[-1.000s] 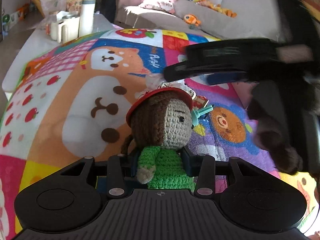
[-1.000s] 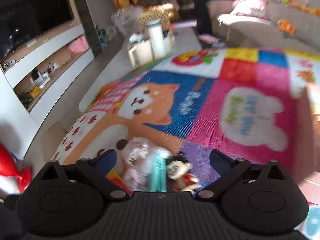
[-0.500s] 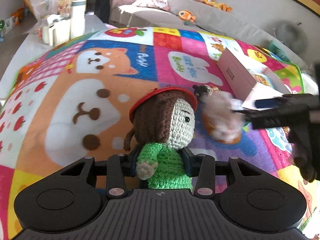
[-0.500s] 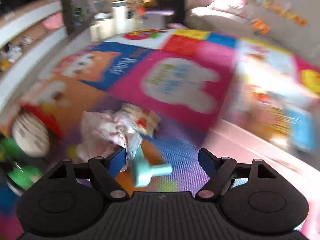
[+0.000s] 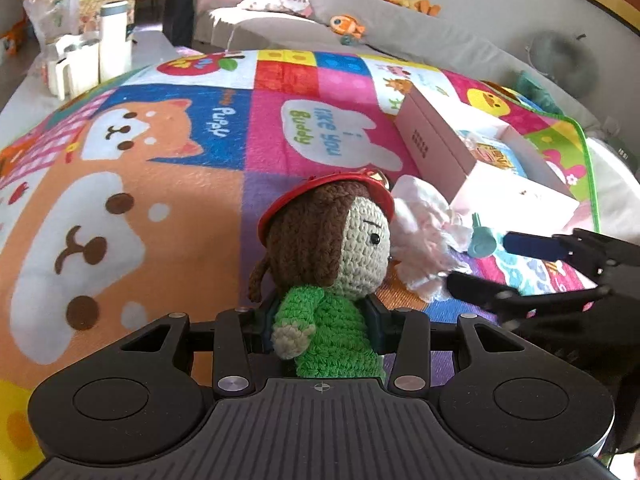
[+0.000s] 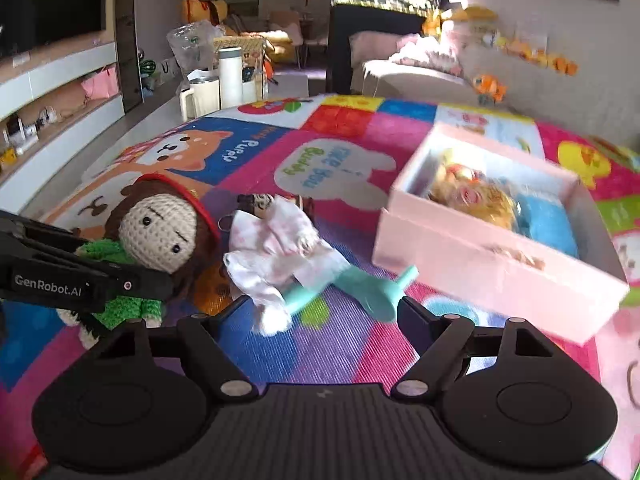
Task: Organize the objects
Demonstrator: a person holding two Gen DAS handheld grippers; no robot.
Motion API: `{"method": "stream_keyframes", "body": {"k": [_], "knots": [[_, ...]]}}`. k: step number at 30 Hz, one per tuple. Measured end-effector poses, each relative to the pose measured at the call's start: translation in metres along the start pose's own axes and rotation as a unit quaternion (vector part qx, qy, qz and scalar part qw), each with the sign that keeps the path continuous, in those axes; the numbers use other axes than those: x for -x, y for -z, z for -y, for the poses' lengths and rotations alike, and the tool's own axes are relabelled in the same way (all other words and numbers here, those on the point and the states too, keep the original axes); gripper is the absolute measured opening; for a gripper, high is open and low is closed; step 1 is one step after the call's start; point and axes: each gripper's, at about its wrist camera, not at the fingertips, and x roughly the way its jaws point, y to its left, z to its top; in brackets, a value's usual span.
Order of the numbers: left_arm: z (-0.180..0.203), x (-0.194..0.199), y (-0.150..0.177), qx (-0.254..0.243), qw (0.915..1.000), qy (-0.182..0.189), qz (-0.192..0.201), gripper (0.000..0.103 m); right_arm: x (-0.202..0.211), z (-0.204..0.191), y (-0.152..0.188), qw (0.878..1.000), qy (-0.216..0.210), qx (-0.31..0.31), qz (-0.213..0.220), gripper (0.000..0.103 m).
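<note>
Left wrist view: the left hand-held gripper (image 5: 322, 312) is clenched on the green body of a crocheted doll (image 5: 332, 264), which stands upright between the two dark pads. The doll has brown yarn hair, a cream face and a red hat brim. Under it spreads a bright patchwork play mat (image 5: 168, 168) with a cartoon puppy and a speech bubble. Just to the doll's right is a small doll in a pale pink dress (image 5: 428, 240) with teal boots. The right hand-held gripper (image 5: 508, 268) reaches in from the right edge, one blue-padded finger above the small doll's boots and one dark finger below its skirt. Behind, an open pink box (image 5: 436, 148) sits on the mat. Far left, a white thermos (image 5: 114, 40) stands on a pale desk (image 5: 24, 100). A grey sofa (image 5: 400, 36) with soft toys runs along the back.

Right wrist view: the right hand-held gripper (image 6: 320, 312) has just been closing, and its fingers now flank the small doll; the teal boots lie between the tips. The picture is blurred, so I cannot tell whether the pads press on it. The small doll (image 6: 280, 248) lies tilted across the mat (image 6: 340, 352). To its left the crocheted doll (image 6: 160, 232) is held in the left hand-held gripper (image 6: 120, 280). To the right the open pink box (image 6: 480, 264) holds a golden-haired toy and something blue.
</note>
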Motion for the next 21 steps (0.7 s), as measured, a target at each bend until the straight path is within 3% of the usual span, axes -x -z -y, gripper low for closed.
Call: {"method": "stream_keyframes", "body": {"k": [2, 4, 8, 10, 13, 16, 19, 21], "knots": [[-0.001, -0.001, -0.001, 0.004, 1.0, 0.001, 0.001, 0.046, -0.004, -0.012, 0.0, 1.0, 0.002, 0.022, 0.017, 0.07], [-0.002, -0.002, -0.002, 0.006, 1.0, 0.003, 0.001, 0.046, -0.007, -0.022, -0.002, 0.999, -0.004, 0.038, 0.016, 0.049], [-0.006, 0.0, -0.002, 0.011, 0.9999, 0.009, 0.002, 0.046, 0.001, -0.032, 0.001, 0.993, -0.094, 0.059, -0.027, 0.045], [-0.008, 0.0, -0.002, 0.016, 0.9998, 0.011, 0.003, 0.046, 0.016, -0.033, 0.005, 0.992, -0.101, 0.077, -0.021, 0.045], [-0.008, -0.001, -0.001, 0.019, 0.9998, 0.008, 0.007, 0.046, 0.033, -0.019, 0.002, 0.996, -0.071, 0.044, 0.007, 0.052], [-0.007, -0.001, -0.001, 0.016, 0.9998, 0.006, 0.009, 0.046, 0.032, 0.0, -0.005, 1.0, 0.008, -0.005, 0.025, 0.061], [-0.009, -0.001, -0.001, 0.019, 0.9997, 0.01, 0.01, 0.046, 0.013, 0.019, -0.011, 0.997, 0.048, -0.059, 0.015, 0.061], [-0.01, -0.001, -0.001, 0.02, 0.9997, 0.011, 0.01, 0.046, 0.0, 0.019, -0.014, 0.995, 0.074, -0.06, 0.026, 0.061]]}}
